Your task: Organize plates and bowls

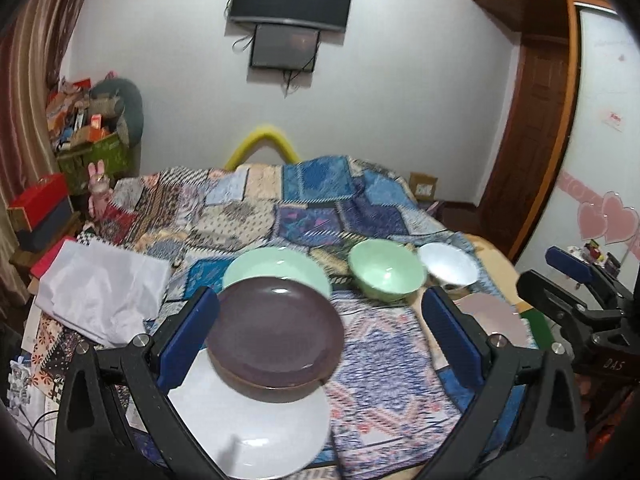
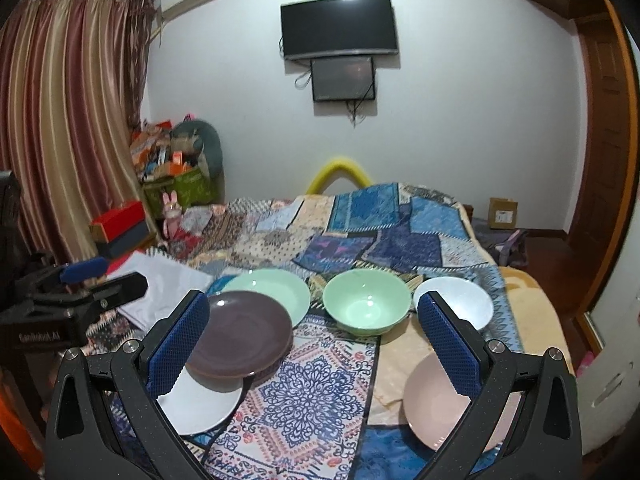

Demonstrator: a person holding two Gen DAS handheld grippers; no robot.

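On the bed (image 2: 400,216), both hand-held grippers (image 1: 320,328) (image 2: 312,340) are spread, empty. Purple plate (image 1: 276,330) overlaps white plate (image 1: 256,436); centre it, probably.

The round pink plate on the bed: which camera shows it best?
The right wrist view: the round pink plate lies close, most of its face visible beside the right gripper's finger. The left wrist view catches only a blurred sliver behind the left gripper's finger.

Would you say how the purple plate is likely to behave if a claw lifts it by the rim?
The purple plate looks glazed, judging by its sheen, so probably slippery and rigid. It rests tilted across the white plate, so it may slide or rock when nudged. Likely breakable, though the quilt beneath looks soft.
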